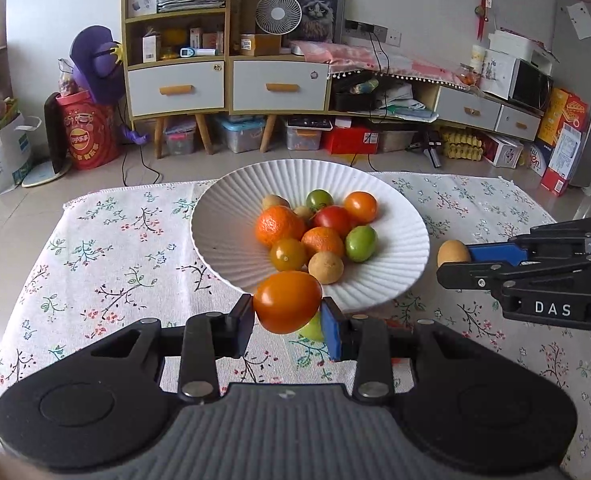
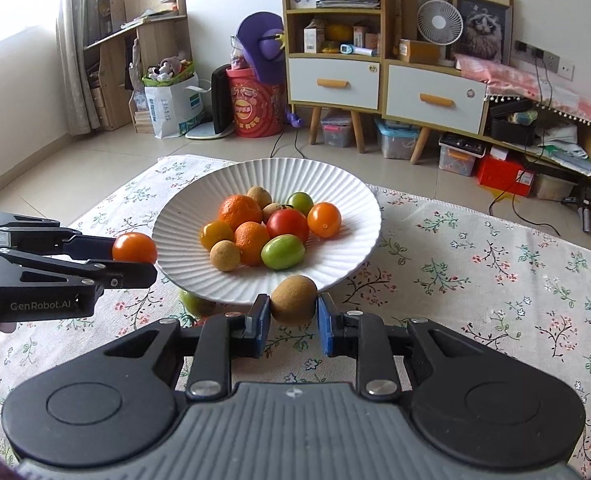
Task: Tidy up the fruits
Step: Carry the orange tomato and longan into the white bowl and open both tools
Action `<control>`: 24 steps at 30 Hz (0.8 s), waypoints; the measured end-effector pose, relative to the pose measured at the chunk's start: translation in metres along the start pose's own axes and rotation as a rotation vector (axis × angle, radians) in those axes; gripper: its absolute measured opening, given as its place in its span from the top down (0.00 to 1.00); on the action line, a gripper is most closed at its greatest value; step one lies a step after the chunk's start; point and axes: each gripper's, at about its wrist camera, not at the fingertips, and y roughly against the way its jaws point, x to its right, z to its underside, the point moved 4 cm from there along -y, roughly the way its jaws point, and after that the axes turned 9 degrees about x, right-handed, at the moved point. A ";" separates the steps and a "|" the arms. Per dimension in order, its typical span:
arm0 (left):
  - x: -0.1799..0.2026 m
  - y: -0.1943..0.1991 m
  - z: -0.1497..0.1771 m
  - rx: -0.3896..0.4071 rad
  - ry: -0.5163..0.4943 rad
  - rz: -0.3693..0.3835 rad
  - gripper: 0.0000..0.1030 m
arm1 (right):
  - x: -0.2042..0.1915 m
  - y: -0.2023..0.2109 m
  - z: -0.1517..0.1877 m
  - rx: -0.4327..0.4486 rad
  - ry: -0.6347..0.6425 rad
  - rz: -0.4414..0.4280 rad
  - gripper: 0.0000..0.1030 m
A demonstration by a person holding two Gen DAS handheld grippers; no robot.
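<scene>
Lettering "DAS" marks our right gripper (image 1: pixel 453 266) and "GenRobot.AI" our left gripper (image 2: pixel 135 258), each read only from the other's camera. Beside the ribbed white bowl (image 1: pixel 223 236) heaped with fruit, our left clamps a glossy orange tomato (image 1: pixel 287 303), our right a rough tan round fruit (image 2: pixel 294 299); a green fruit (image 2: pixel 193 303) lies on the floral cloth (image 1: pixel 107 264) under the rim.
</scene>
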 end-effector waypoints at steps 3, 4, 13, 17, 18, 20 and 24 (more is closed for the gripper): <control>-0.004 -0.007 -0.006 0.008 0.017 -0.026 0.66 | 0.003 -0.006 -0.002 0.001 -0.003 0.014 0.78; -0.005 -0.009 -0.008 0.009 0.022 -0.030 0.66 | 0.004 -0.008 -0.003 0.002 -0.004 0.017 0.78; -0.007 -0.030 -0.014 -0.004 0.047 -0.084 0.66 | 0.011 -0.026 -0.014 0.021 0.001 0.051 0.78; -0.006 -0.036 -0.015 -0.011 0.053 -0.098 0.66 | 0.012 -0.032 -0.013 0.015 0.007 0.059 0.78; -0.006 -0.038 -0.015 -0.014 0.054 -0.102 0.66 | 0.011 -0.033 -0.013 0.013 0.011 0.060 0.78; -0.006 -0.039 -0.015 -0.013 0.055 -0.106 0.66 | 0.011 -0.034 -0.012 0.012 0.024 0.064 0.78; -0.007 -0.037 -0.016 -0.009 0.052 -0.111 0.66 | 0.009 -0.033 -0.012 0.012 0.042 0.065 0.78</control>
